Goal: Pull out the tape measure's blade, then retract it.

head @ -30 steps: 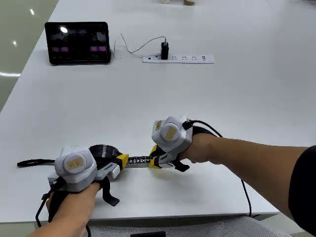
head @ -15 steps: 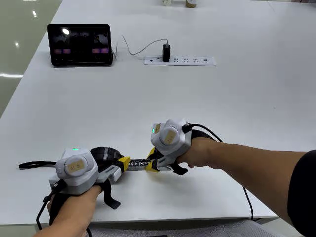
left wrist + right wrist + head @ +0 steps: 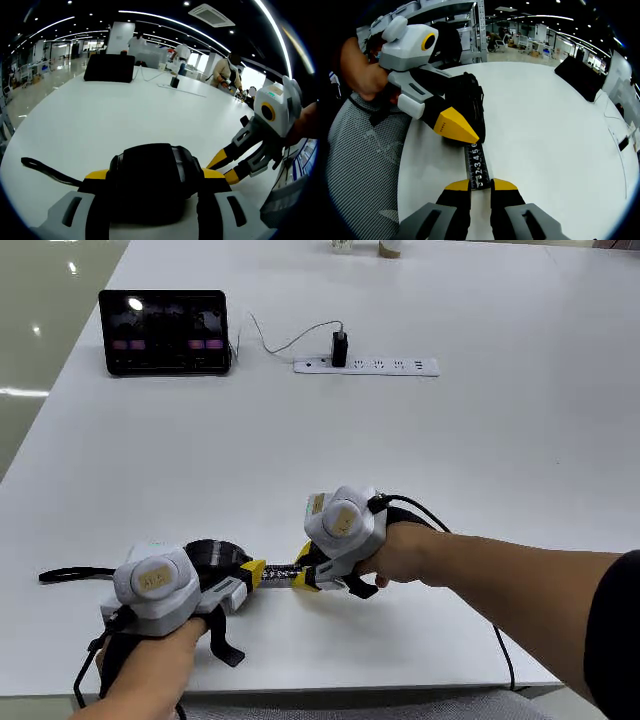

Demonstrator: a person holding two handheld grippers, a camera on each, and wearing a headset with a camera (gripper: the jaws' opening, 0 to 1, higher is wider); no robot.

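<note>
**Examiner:** What was the state of the work on the tape measure [image 3: 150, 172]?

**Inspector:** Only a short length of blade [image 3: 477, 167] stood out of the case, with the first few numerals legible in the right gripper view. On that evidence the task was judged incomplete. Either the pull had barely begun, or the retraction was close to its end. The pictures did not settle which. In either case the blade was not fully housed.

**Examiner:** Where did it lie?

**Inspector:** In the head view the case rested on the white counter [image 3: 420, 450], toward 7 o'clock and near the front edge. The blade ran flat along the surface from the case toward 3 o'clock. A black strap [image 3: 70, 573] trailed off toward 9 o'clock.

**Examiner:** And the grippers?

**Inspector:** The fingers of the left gripper [image 3: 240, 570] were clamped on the case from both sides, holding it low against the counter. The right gripper [image 3: 481, 186] sat just beside it at 3 o'clock, its fingers closed on the blade's free end. The right forearm [image 3: 500, 575] reached in from 4 o'clock, roughly level with the counter.
</note>
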